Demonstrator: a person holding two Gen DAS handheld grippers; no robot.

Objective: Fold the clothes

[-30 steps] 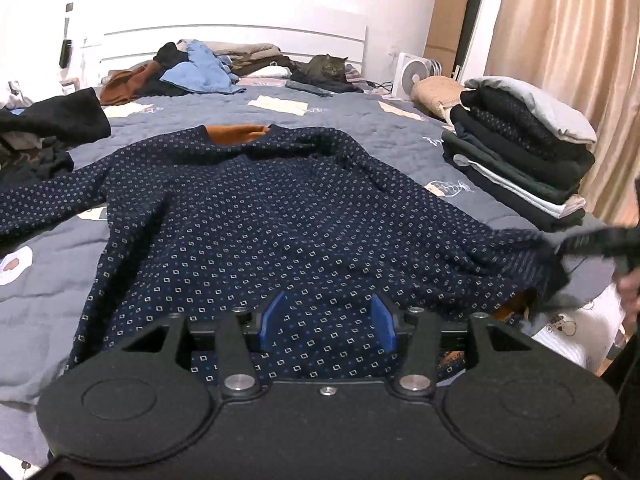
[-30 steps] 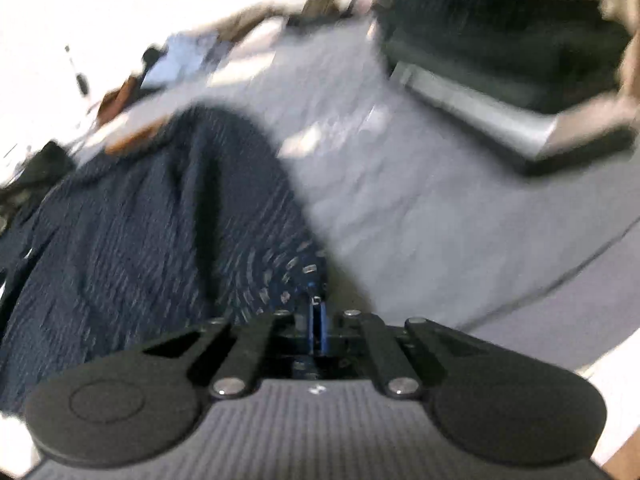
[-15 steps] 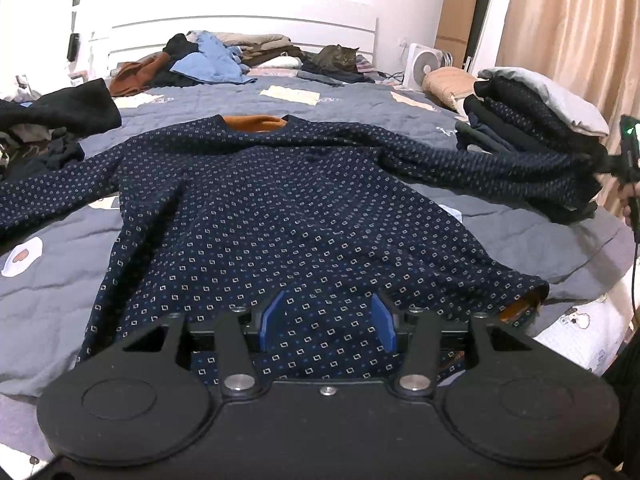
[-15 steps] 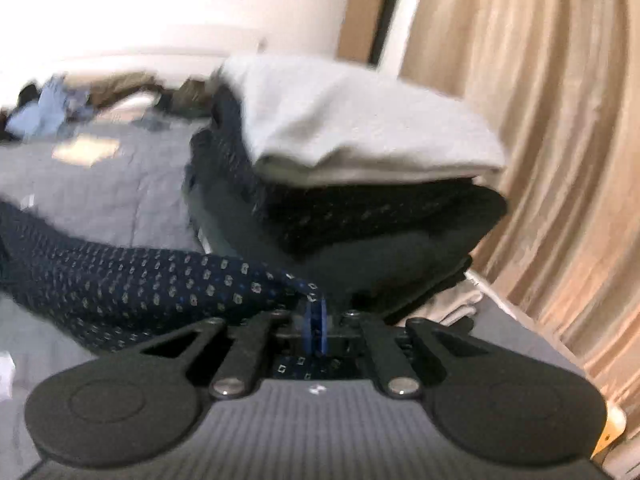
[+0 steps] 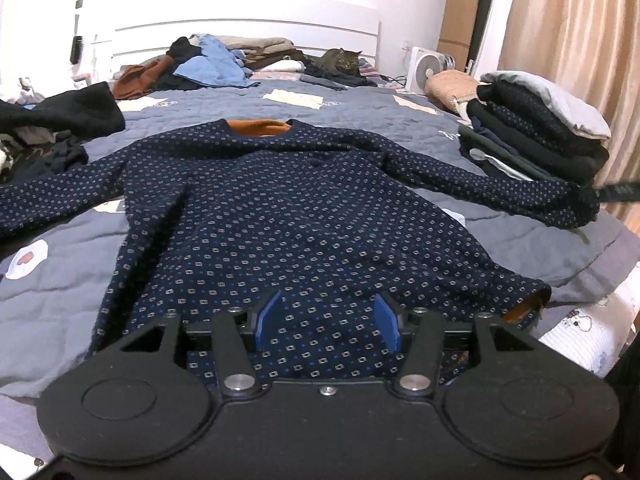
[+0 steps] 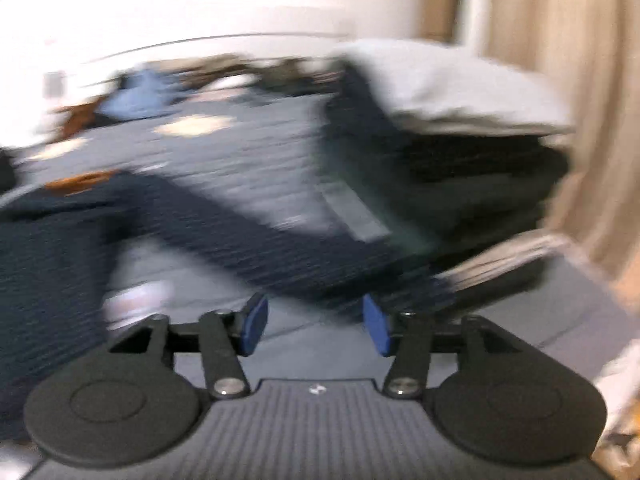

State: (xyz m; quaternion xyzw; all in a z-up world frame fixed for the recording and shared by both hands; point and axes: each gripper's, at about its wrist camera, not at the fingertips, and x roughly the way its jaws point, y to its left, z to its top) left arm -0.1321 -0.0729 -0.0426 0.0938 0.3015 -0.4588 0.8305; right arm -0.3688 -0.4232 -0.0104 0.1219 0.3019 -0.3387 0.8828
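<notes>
The left gripper (image 5: pixel 328 322) has its two blue pads standing apart at a middling width, with the hem of the navy knit sweater with small square dots and an orange lining (image 5: pixel 280 216) lying between and under them; whether the pads press on the cloth cannot be told. From there the sweater spreads flat and away across the grey quilted bedcover (image 5: pixel 64 256), its orange-lined neck farthest off, one sleeve stretched out to the left and the other to the right.

The right gripper (image 6: pixel 316 326) has just been opening: its blue pads now stand apart with nothing between them, only bedcover showing in the gap. Just beyond its tips lies the end of the right sleeve (image 6: pixel 320 256), blurred. Past that, ahead and to the right, sits a stack of folded dark clothes topped by a grey piece (image 6: pixel 460 120).

Far beyond the left gripper, by the white headboard (image 5: pixel 240 36), lie a heap of loose clothes (image 5: pixel 200 68) and a tabby cat (image 5: pixel 340 62).
</notes>
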